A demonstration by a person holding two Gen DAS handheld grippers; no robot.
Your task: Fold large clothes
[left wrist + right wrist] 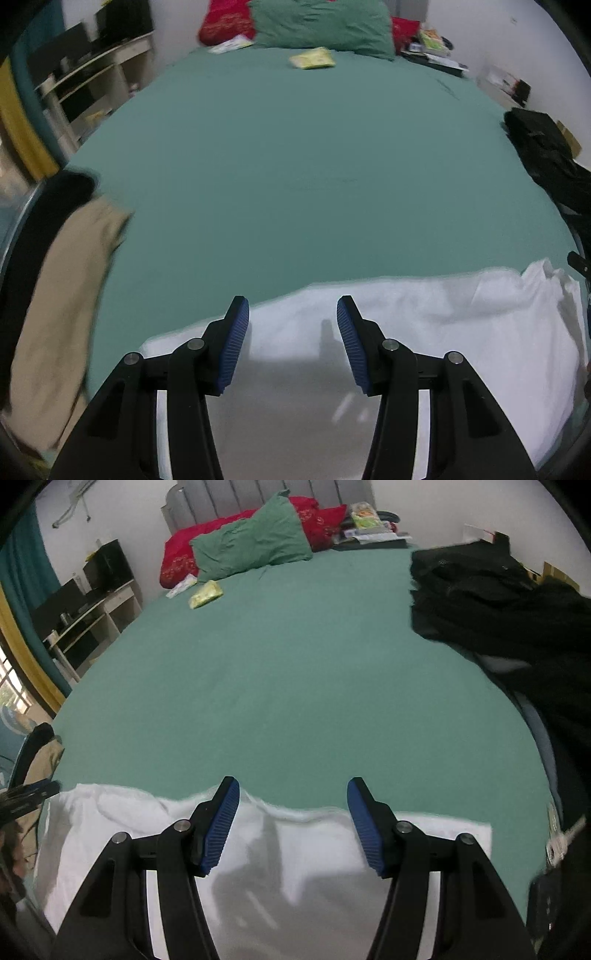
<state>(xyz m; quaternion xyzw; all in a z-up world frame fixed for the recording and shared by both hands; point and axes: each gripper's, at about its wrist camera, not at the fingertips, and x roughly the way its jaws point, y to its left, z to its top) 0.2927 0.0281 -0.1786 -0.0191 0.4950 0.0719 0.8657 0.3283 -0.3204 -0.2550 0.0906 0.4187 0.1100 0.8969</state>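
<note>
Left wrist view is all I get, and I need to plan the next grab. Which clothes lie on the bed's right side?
Observer: A pile of black clothes lies at the right edge of the green bed, much fuller in the right wrist view than in yours.
Operator: Is the right gripper holding the white garment?
Observer: No. The right gripper is open above the white garment, nothing between its fingers.
Operator: Can you see my gripper from there?
Observer: Only dark blurred fingers at the left edge, by the garment's bunched corner; their state is unclear there.
</note>
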